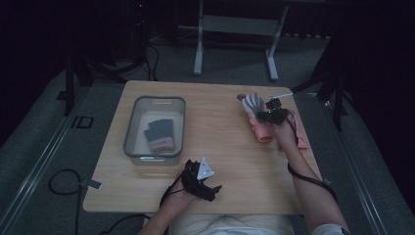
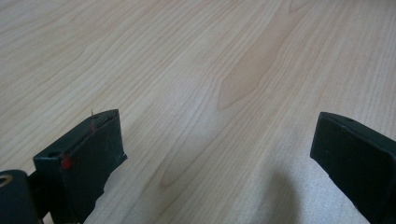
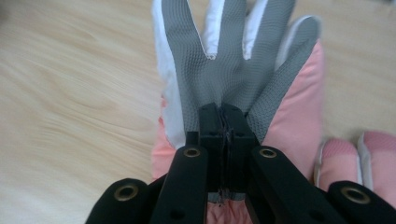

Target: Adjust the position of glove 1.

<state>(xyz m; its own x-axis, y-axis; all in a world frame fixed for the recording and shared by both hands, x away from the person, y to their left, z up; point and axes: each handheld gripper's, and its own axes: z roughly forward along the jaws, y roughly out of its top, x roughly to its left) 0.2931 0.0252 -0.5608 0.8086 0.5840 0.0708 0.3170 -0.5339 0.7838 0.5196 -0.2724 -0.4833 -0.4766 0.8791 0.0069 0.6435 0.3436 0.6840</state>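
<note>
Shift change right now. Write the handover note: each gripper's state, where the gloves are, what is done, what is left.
Right gripper: shut on the grey-and-pink glove, pinching its grey palm at the table's far right.
Left gripper: open, nothing between the jaws, resting above bare table near the front edge.
Clear bin at the table's left: holds one folded dark-and-pink glove.
Another pink glove lies just beside the gripped one.
Done: one glove binned, one gripped.
Left, probably: carry the gripped glove to the bin, then the pink one beside it.
</note>
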